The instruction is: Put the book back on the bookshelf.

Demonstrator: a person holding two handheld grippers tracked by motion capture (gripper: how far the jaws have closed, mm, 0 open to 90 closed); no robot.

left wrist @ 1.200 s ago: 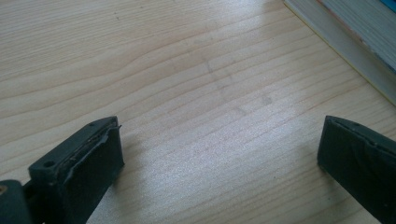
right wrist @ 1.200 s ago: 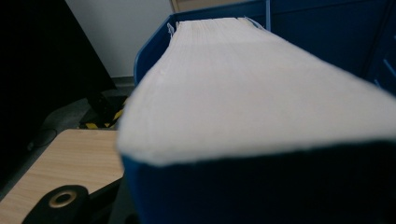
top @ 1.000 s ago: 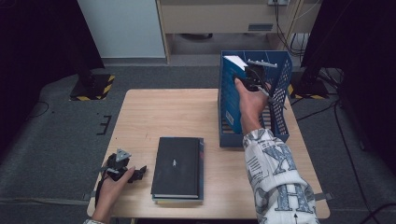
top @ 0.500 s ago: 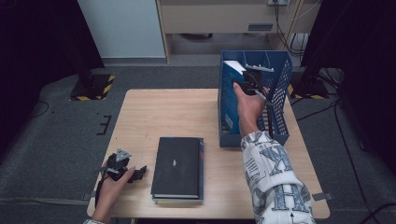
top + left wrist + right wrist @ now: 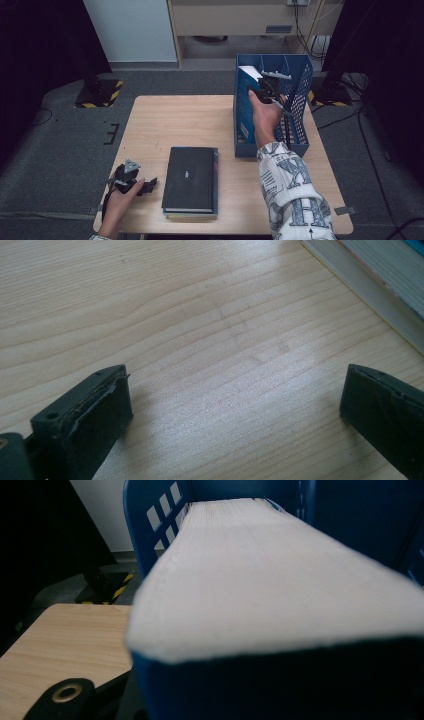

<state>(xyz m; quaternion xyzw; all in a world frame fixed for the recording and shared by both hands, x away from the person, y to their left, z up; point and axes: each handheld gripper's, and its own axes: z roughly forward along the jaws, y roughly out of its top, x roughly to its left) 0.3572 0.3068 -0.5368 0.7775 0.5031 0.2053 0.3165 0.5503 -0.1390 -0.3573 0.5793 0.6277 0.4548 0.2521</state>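
Note:
A thick book with a dark blue cover and white page edges [image 5: 270,575] stands inside the blue mesh file holder [image 5: 300,75], and its white corner [image 5: 249,73] shows at the holder's left wall. My right gripper [image 5: 267,82] reaches into the holder, shut on this book. The book hides the jaws in the right gripper view. My left gripper [image 5: 150,184] rests on the wooden table [image 5: 180,120] at the front left. Its jaws stand wide apart [image 5: 235,405] over bare wood. Just to its right a black book [image 5: 190,177] lies flat on top of another.
The file holder stands at the table's right side, its blue wall [image 5: 150,525] close beside the held book. The flat stack's page edge [image 5: 370,285] runs past the left gripper. Dark floor, a white cabinet and cables lie beyond the table.
The right hand has shifted slightly to the right inside the file holder with the book. The left hand and the flat books have not moved.

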